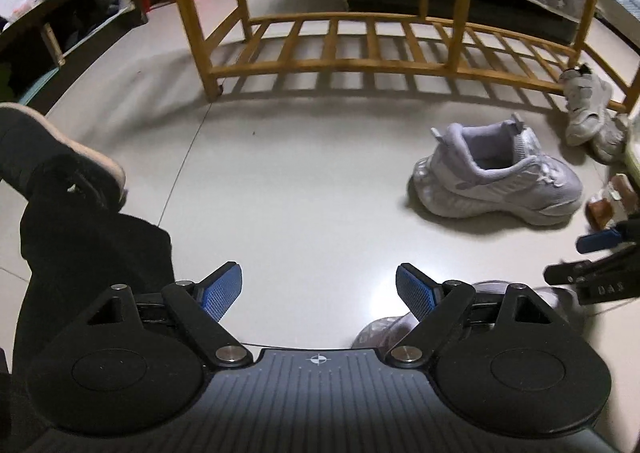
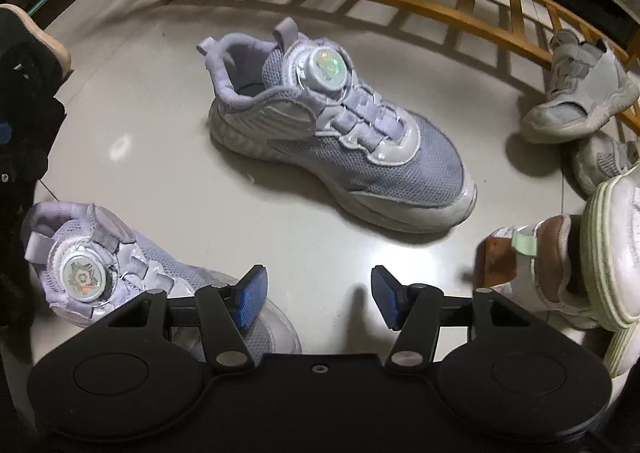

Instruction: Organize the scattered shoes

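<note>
A pale lilac sneaker (image 2: 340, 133) with a round dial fastener stands upright on the tiled floor, toe toward the lower right; the left wrist view shows this sneaker (image 1: 496, 177) from its heel side. Its mate (image 2: 132, 277) lies at the lower left, partly under my right gripper's left finger. My right gripper (image 2: 318, 299) hovers open over bare floor between the two, holding nothing. My left gripper (image 1: 318, 289) is open and empty above the floor, with the toe of the mate (image 1: 380, 333) just under its right finger. The right gripper's fingertips (image 1: 596, 243) show at the right edge.
A wooden slatted rack (image 1: 360, 49) stands behind the shoes, its low shelf (image 2: 440, 1) bare. Two small white strap shoes (image 2: 580, 93) lie by its right leg. A white, green and brown pair (image 2: 560, 277) sits at the right. A person's dark-trousered leg and shoe (image 1: 60, 149) are at left.
</note>
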Demonstrator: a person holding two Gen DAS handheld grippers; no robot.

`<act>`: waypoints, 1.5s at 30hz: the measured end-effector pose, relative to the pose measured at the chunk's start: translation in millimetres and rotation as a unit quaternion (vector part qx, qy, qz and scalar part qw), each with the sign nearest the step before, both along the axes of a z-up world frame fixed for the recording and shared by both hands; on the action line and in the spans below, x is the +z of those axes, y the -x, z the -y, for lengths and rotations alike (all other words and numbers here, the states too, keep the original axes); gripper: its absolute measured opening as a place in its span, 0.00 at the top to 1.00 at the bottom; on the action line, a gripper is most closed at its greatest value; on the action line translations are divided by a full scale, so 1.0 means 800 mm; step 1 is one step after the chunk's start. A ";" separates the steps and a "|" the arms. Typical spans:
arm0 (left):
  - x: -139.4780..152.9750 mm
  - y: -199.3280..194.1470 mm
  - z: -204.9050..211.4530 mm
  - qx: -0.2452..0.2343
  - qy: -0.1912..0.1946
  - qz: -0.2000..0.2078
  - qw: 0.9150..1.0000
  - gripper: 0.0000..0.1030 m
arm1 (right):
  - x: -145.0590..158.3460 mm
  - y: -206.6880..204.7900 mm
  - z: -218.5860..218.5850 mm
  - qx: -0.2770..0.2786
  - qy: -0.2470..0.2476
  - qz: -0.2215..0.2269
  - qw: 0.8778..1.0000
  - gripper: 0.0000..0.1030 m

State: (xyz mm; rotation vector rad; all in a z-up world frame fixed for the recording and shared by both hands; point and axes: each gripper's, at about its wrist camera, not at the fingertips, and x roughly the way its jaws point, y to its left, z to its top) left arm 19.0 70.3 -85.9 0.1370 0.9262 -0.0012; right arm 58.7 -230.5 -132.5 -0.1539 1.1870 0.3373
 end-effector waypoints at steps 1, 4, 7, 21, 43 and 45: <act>-0.003 0.000 -0.001 0.001 0.000 0.001 1.000 0.17 | 0.000 0.001 0.002 -0.001 0.000 -0.001 1.000 0.41; -0.015 0.002 -0.002 -0.013 0.010 -0.006 1.000 0.17 | -0.001 0.005 0.009 0.003 0.003 -0.008 1.000 0.41; -0.017 0.006 -0.004 -0.023 0.025 -0.010 0.999 0.17 | 0.000 0.005 0.015 0.001 0.007 -0.012 1.000 0.41; 0.069 -0.068 -0.011 -0.194 -0.041 0.026 0.980 0.16 | 0.001 0.021 0.022 0.012 0.015 -0.019 1.000 0.41; -0.007 -0.039 -0.032 -0.024 0.131 0.008 0.991 0.15 | 0.014 0.063 -0.012 0.034 0.020 -0.024 0.999 0.41; -0.021 -0.042 -0.038 -0.013 0.145 -0.018 0.989 0.15 | 0.015 0.069 -0.016 0.038 0.022 -0.026 0.999 0.41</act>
